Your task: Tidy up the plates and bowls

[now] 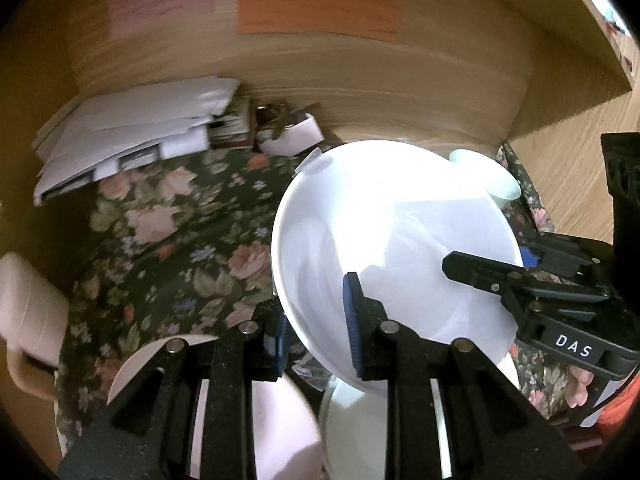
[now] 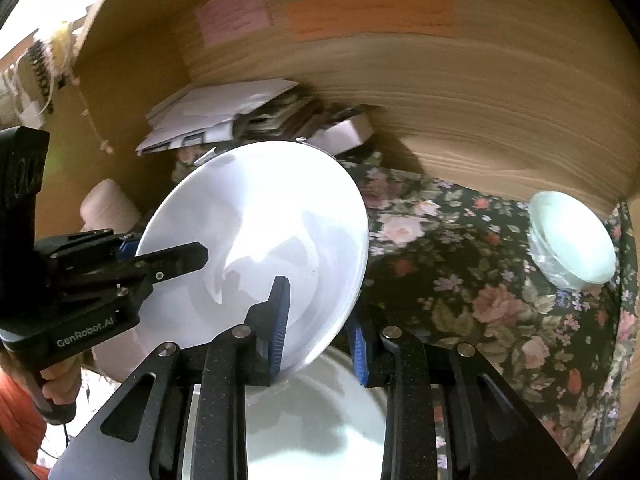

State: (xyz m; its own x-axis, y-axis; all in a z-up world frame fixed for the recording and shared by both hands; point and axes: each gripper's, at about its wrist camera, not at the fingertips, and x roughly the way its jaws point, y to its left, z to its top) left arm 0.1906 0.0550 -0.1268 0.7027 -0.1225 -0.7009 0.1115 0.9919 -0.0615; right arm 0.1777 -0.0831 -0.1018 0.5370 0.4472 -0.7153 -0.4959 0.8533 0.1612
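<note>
1. A large, round, glossy white plate [image 1: 396,240] is held tilted in the air above the floral-cloth tabletop [image 1: 168,240], gripped at opposite edges by both tools.
2. The left tool [image 1: 320,336] is closed right down on the plate's near-left rim, one blue pad on the face, the other behind it.
3. The right tool [image 2: 320,332] is likewise clamped on the near-right rim, its blue pads [image 2: 282,320] pinching the thin edge with almost no gap left over.
4. The plate looks stiff, hard and smooth, probably ceramic or melamine; I cannot tell which. It would slide easily against the pads and chip or break if dropped, so the rim is the sensible hold, with both grips kept square.
5. Held only by its edge, the plate's weight levers against the pads; two opposed grips share that load well.
6. Directly beneath it lies another white plate [image 2: 320,412], near the tools, and a pale pink plate [image 1: 280,420] sits to the near left.
7. A small pale mint-green bowl [image 2: 572,240] stands far right on the tabletop, well apart from the held plate.
8. White papers [image 1: 132,128] lie at the far left against the wooden wall.
</note>
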